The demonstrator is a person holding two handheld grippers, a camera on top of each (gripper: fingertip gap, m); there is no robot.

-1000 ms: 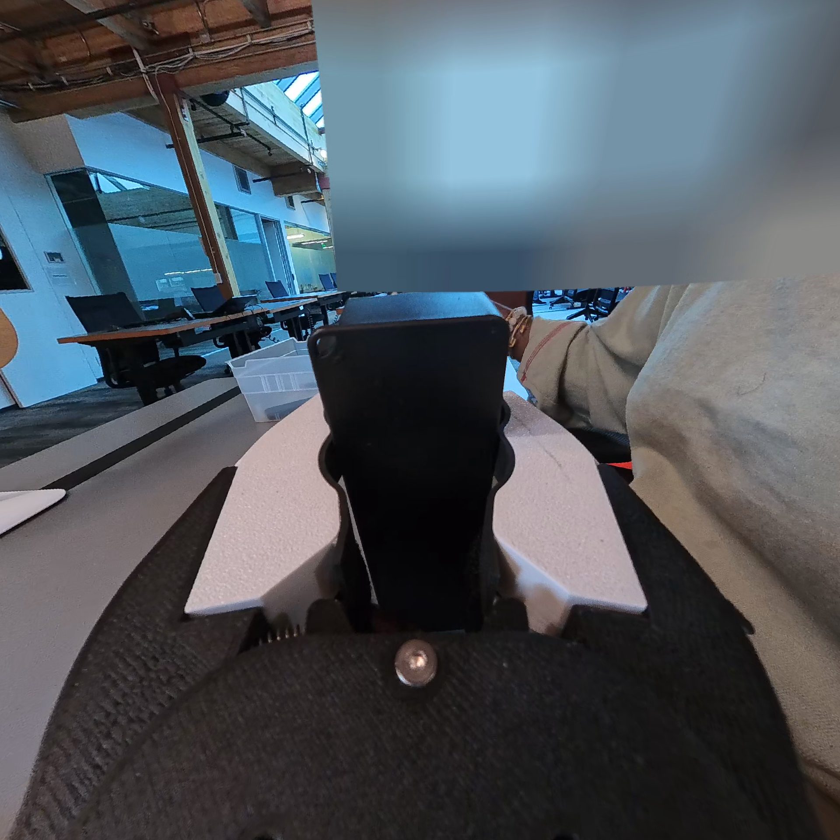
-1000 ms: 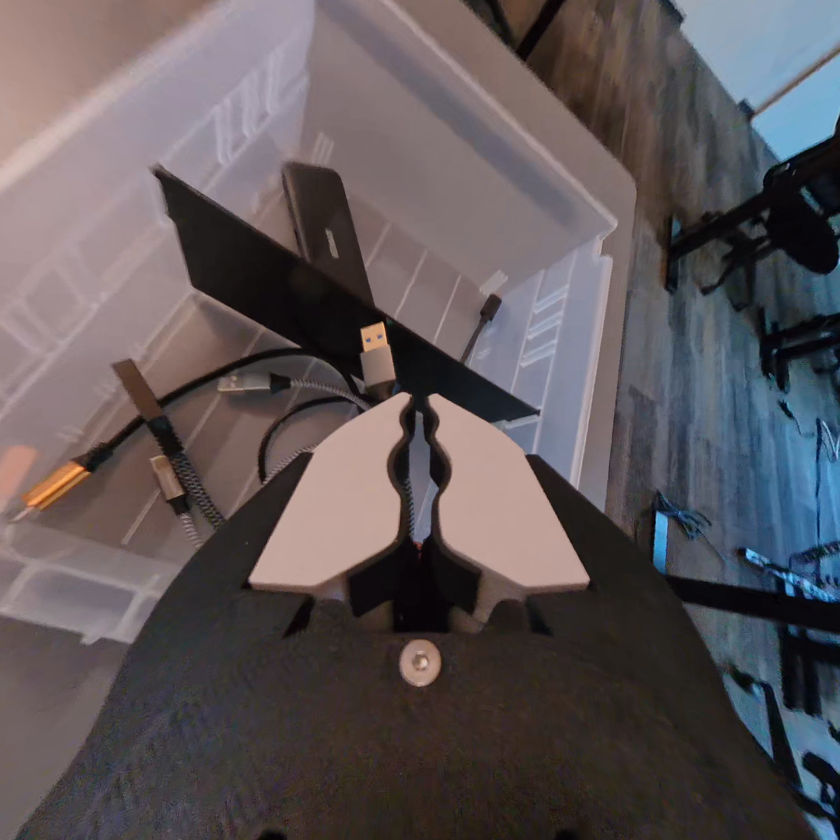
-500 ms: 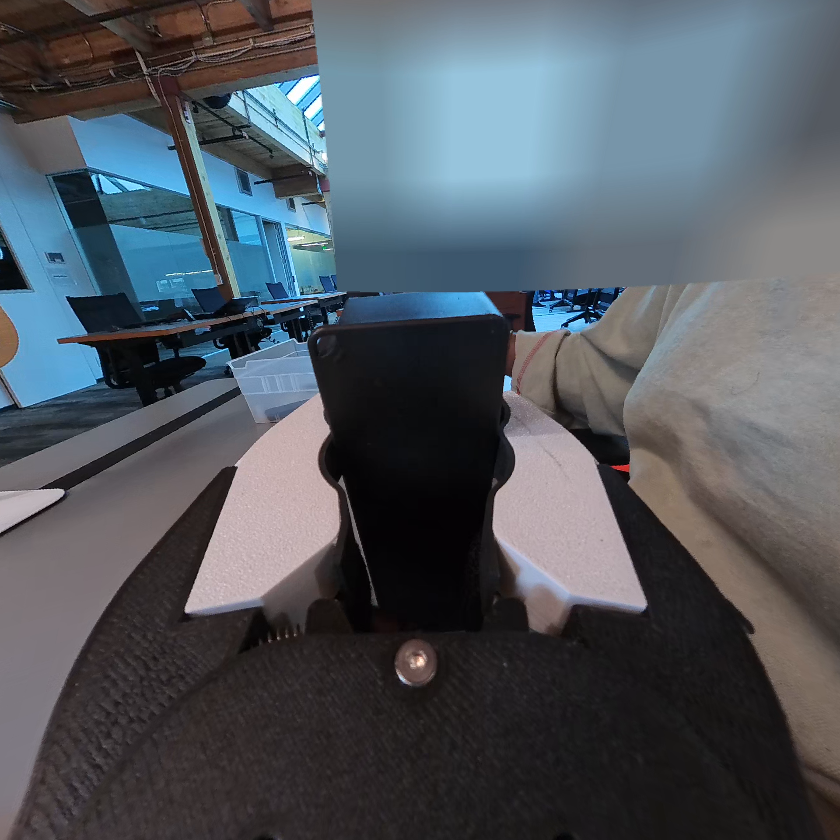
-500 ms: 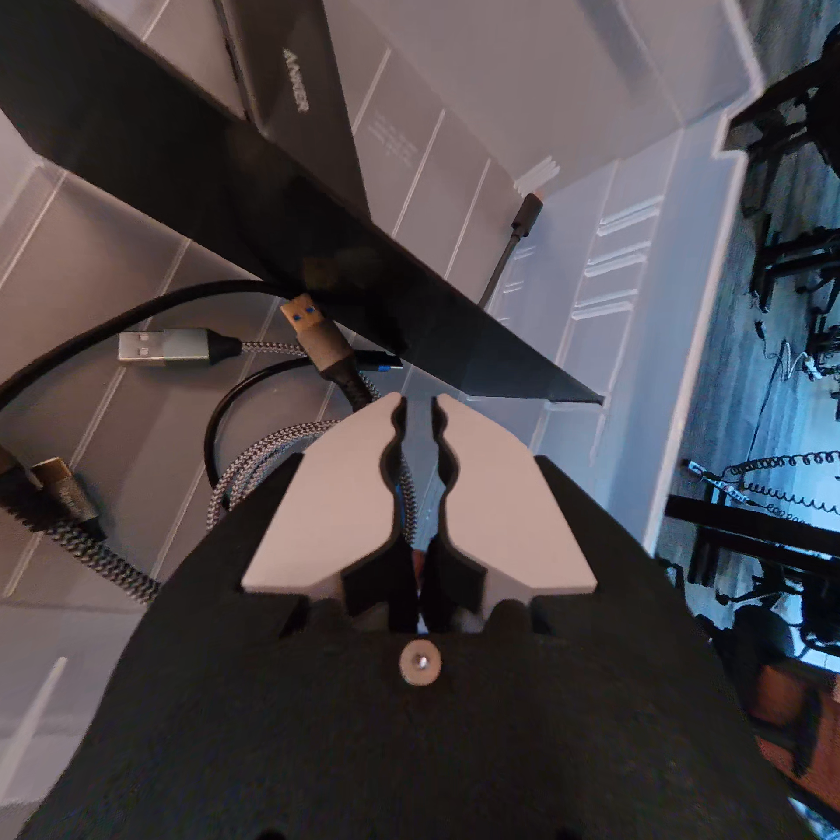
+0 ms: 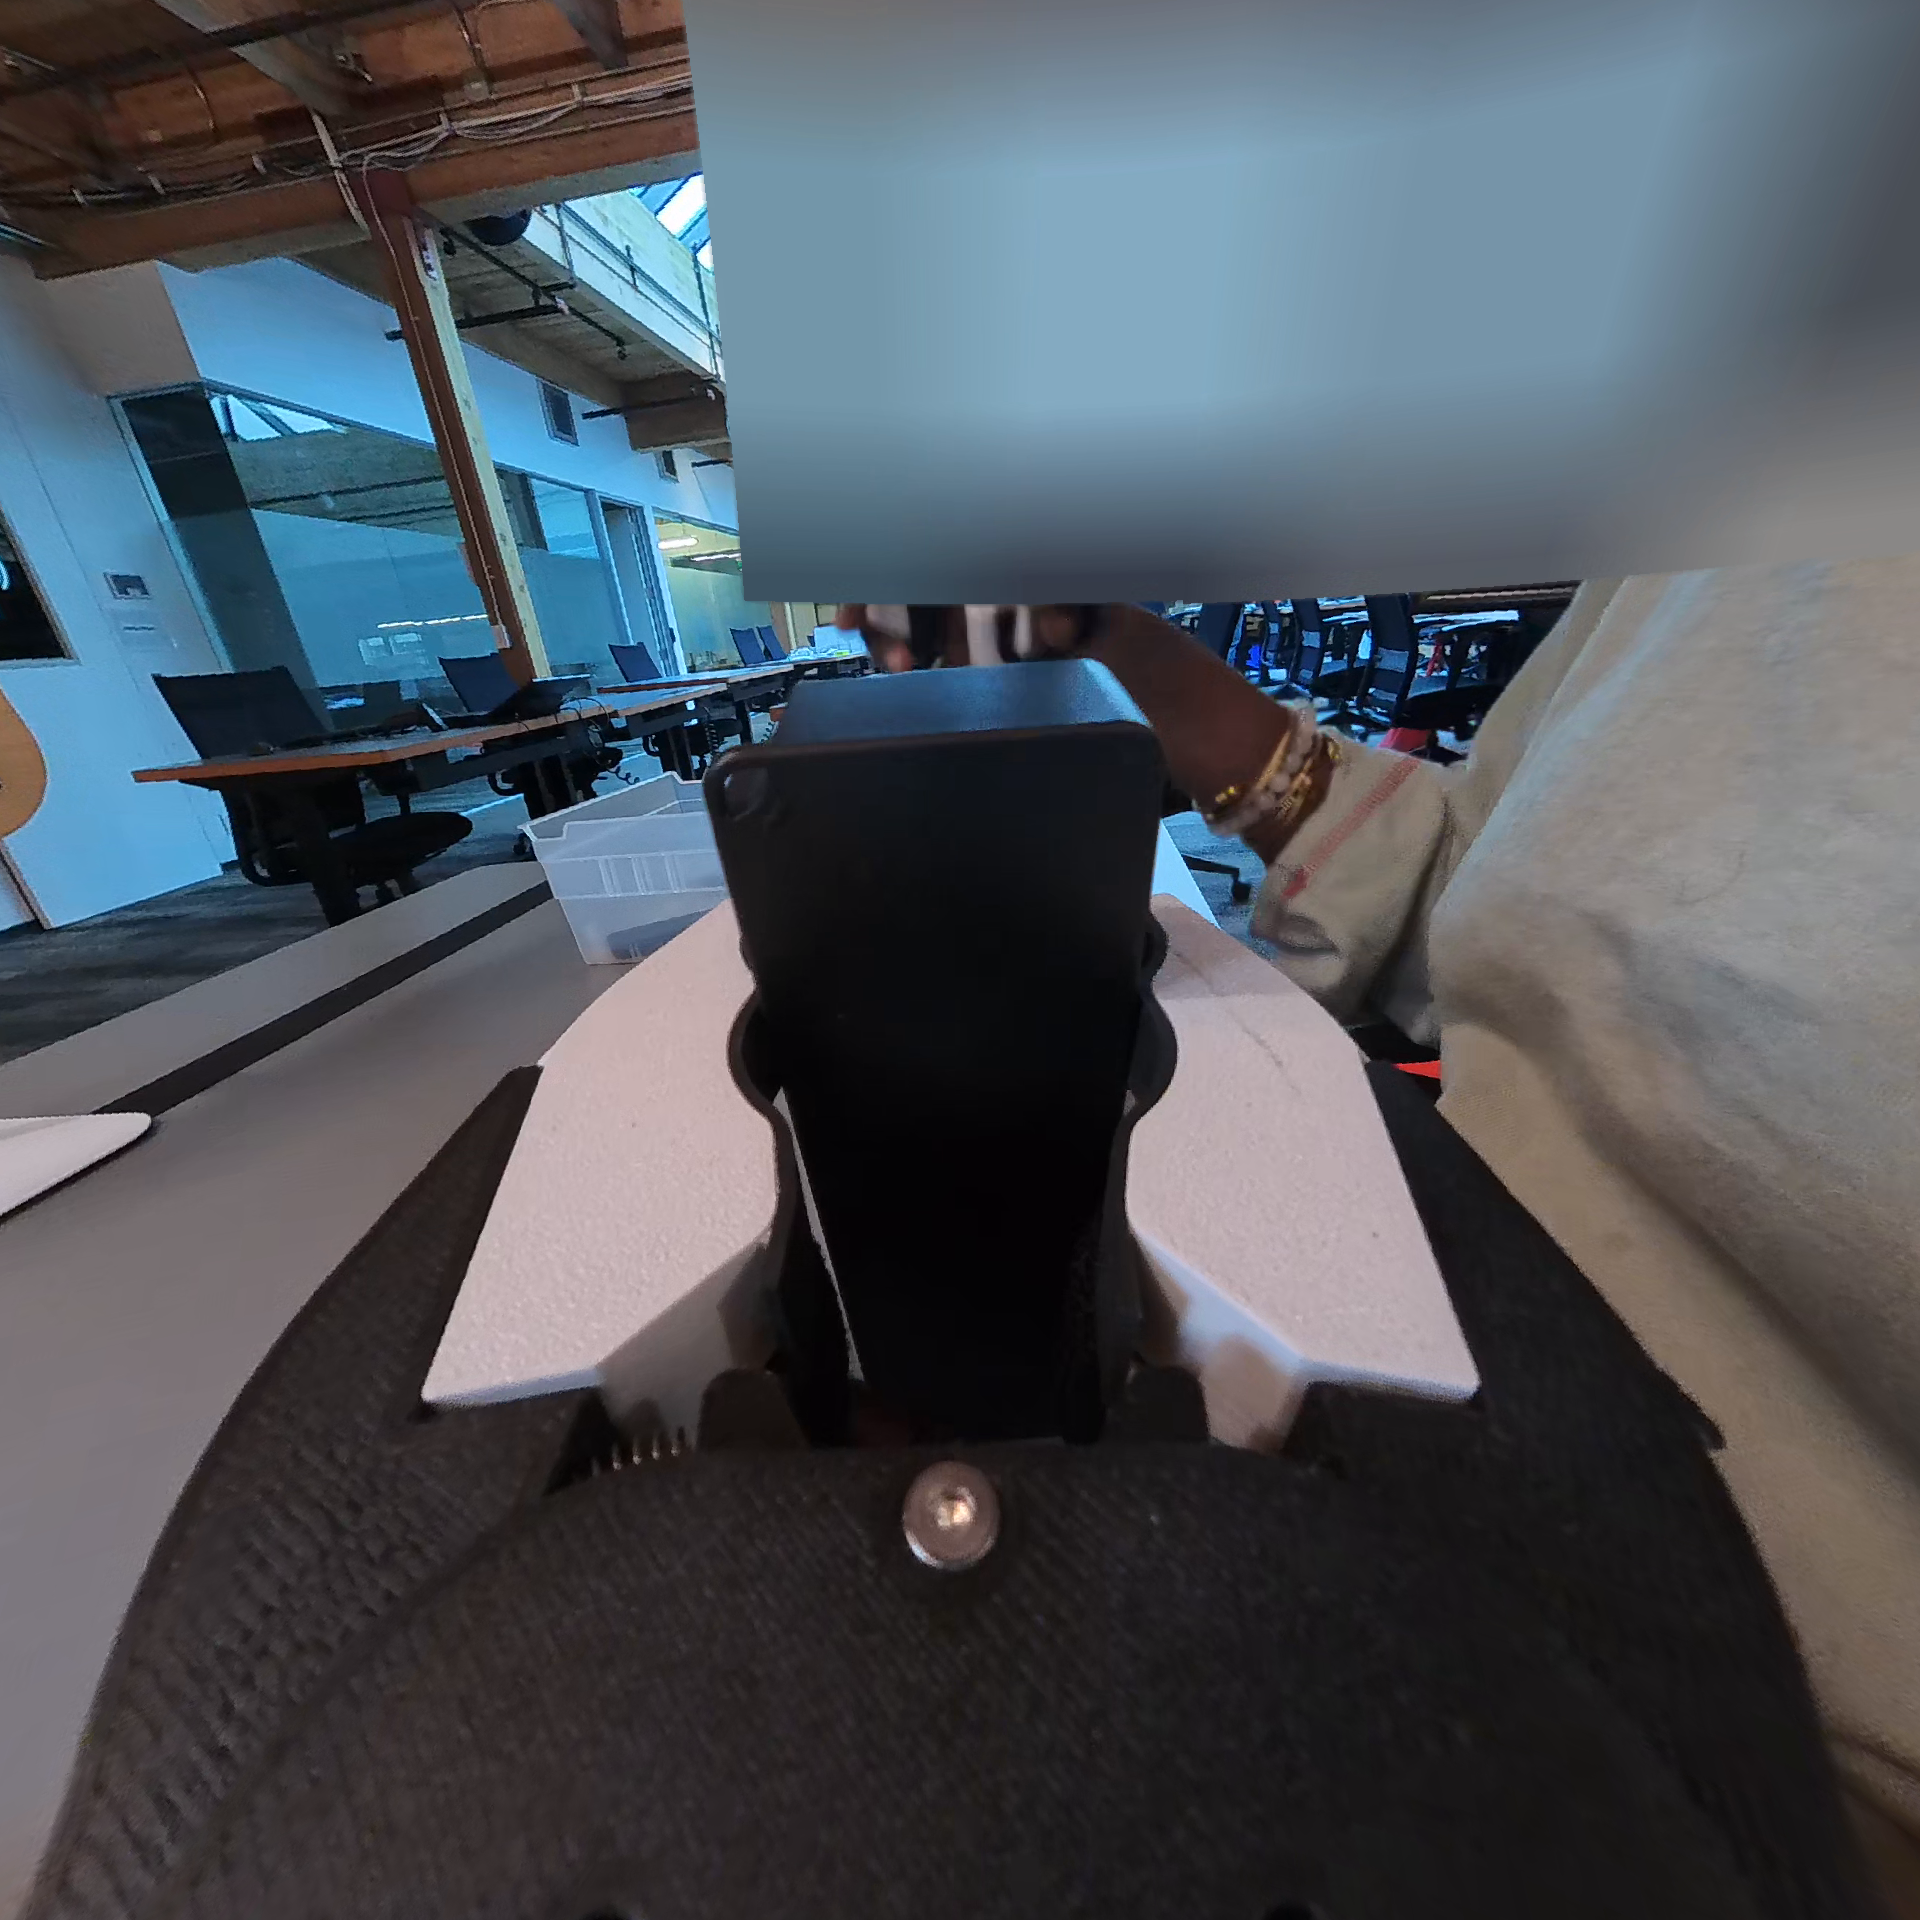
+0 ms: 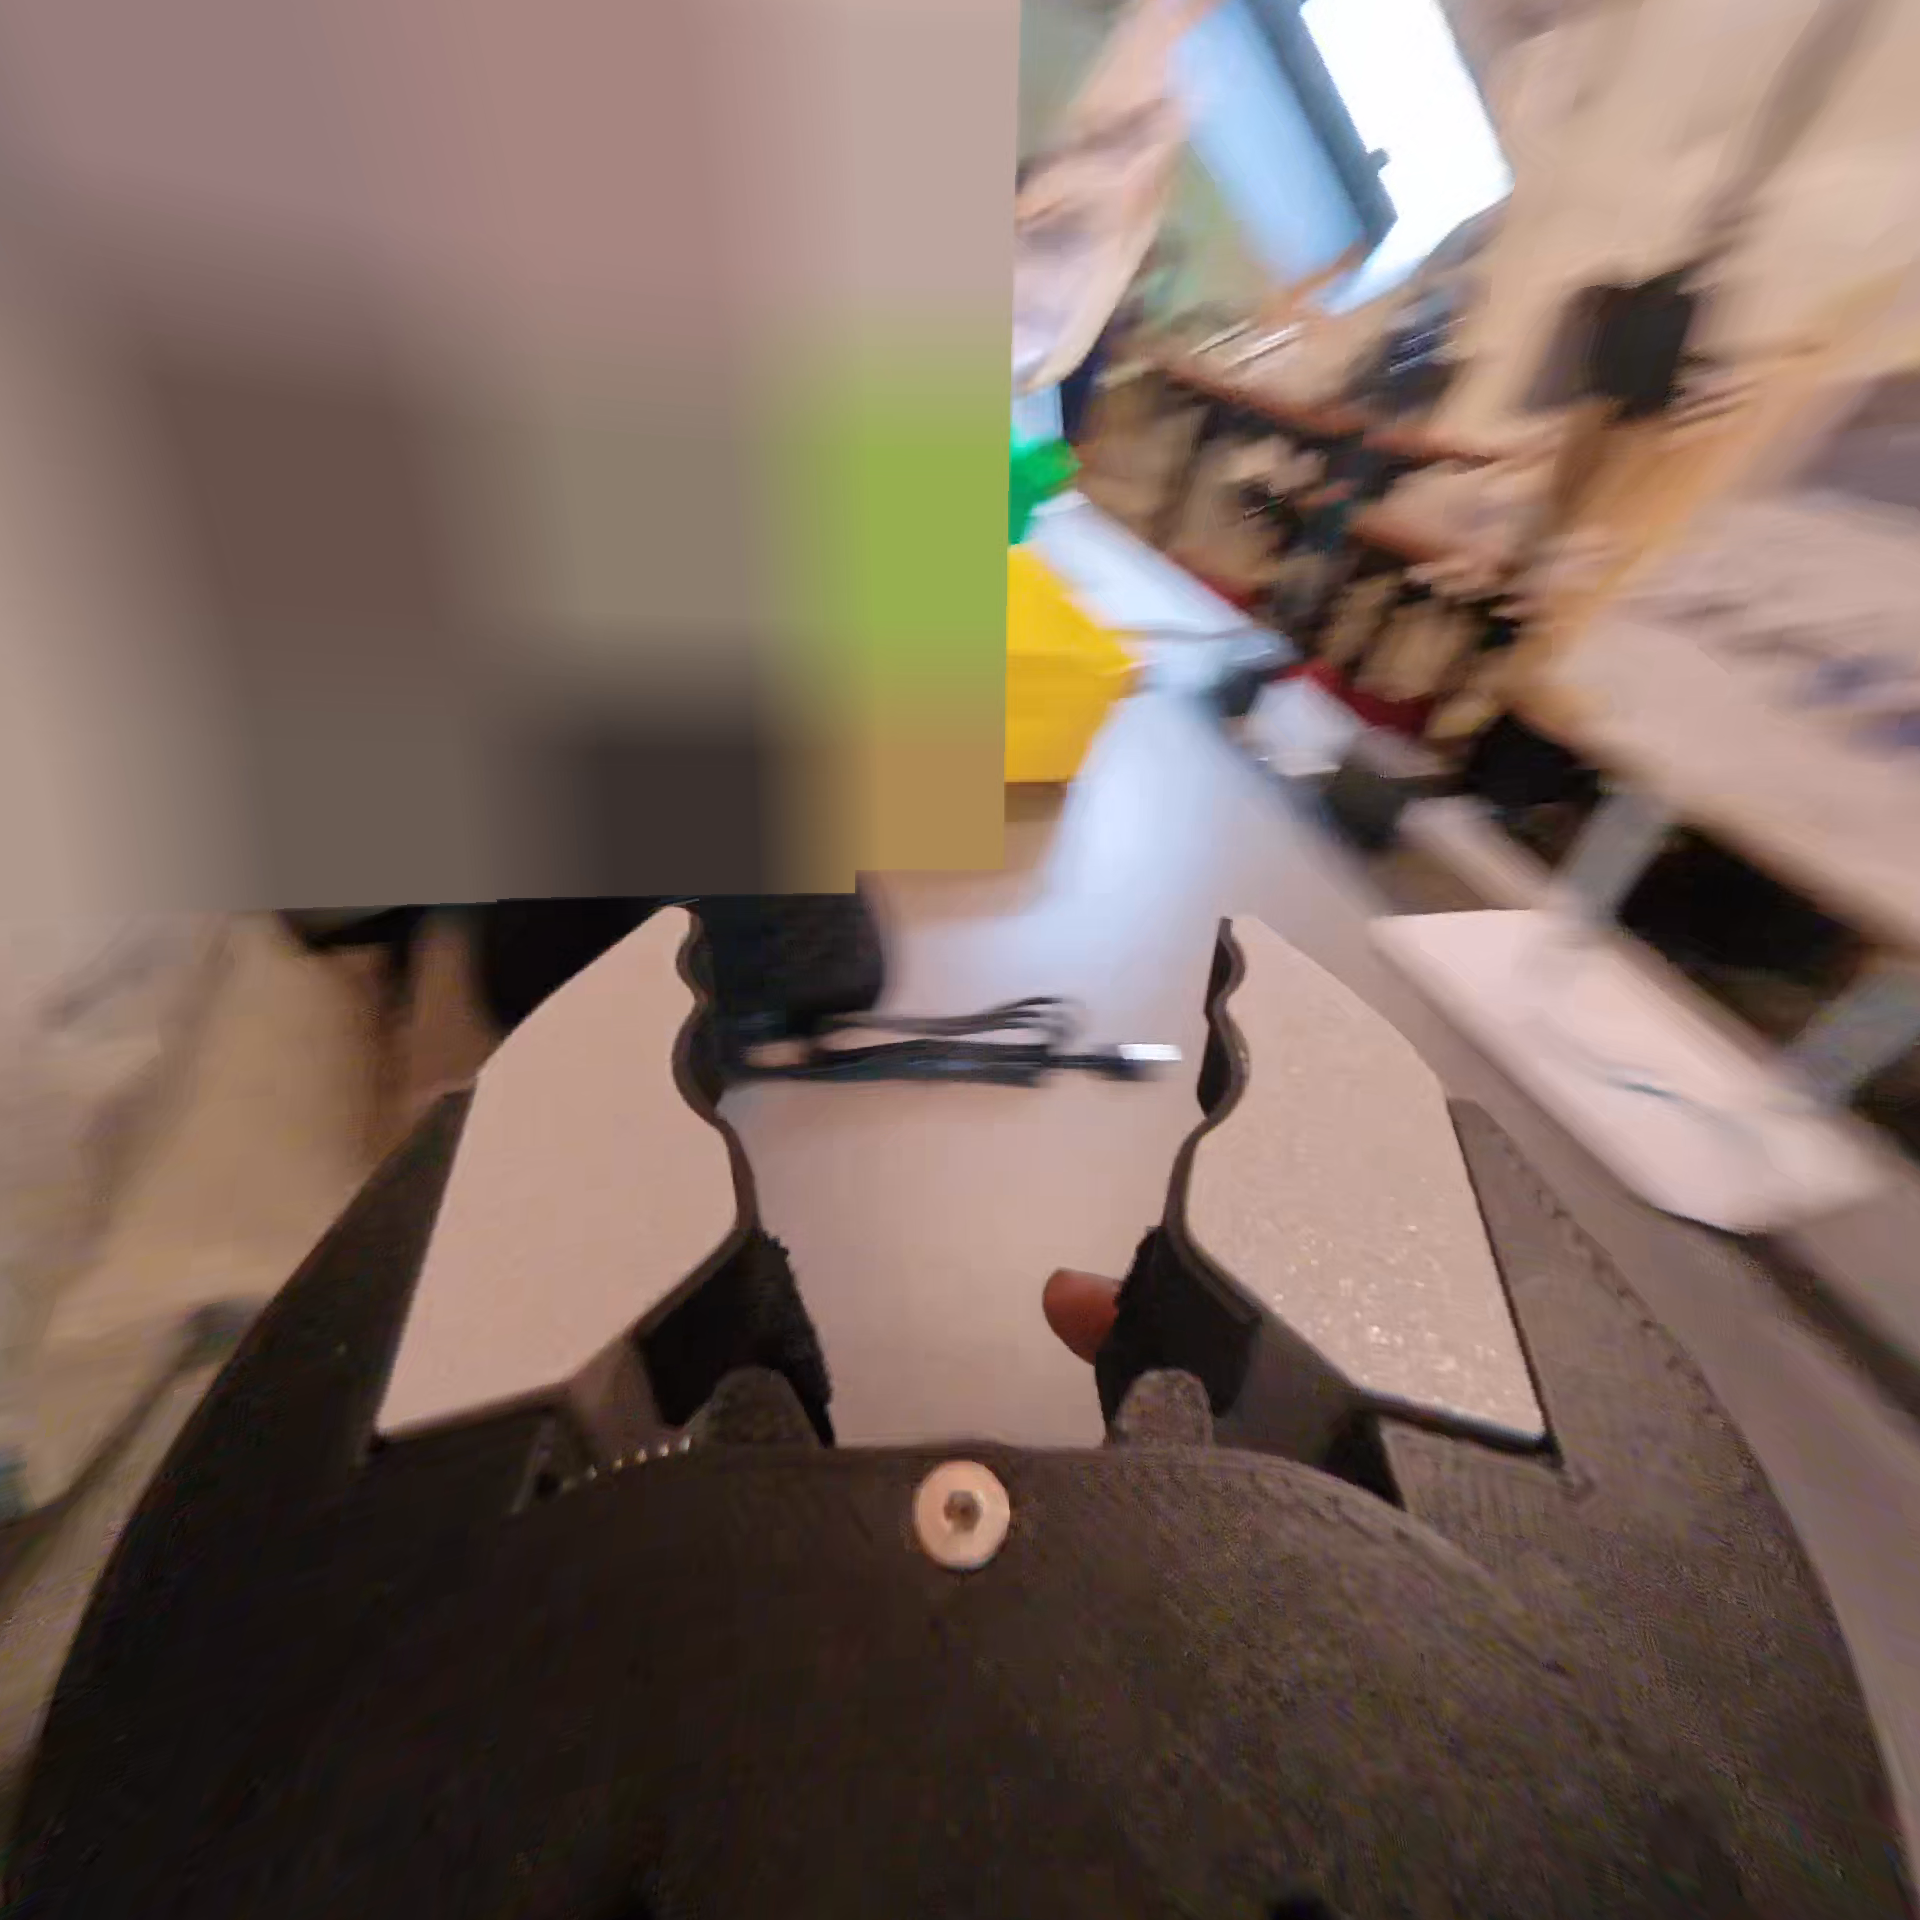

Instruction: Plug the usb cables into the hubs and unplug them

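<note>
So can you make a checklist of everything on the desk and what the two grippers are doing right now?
Surface: grey desk, mostly bare near the left gripper.
Job's things: black hub clamped upright in the left gripper.
Clutter: clear bin farther back on the desk; white flat thing at the left edge.
Grippers: left shut on the hub; right gripper open and empty, its view blurred.
Cables: dark cable bundle lying on the desk ahead of the right gripper.
Surroundings: office with desks and chairs; a person's sleeve at the right.
</note>
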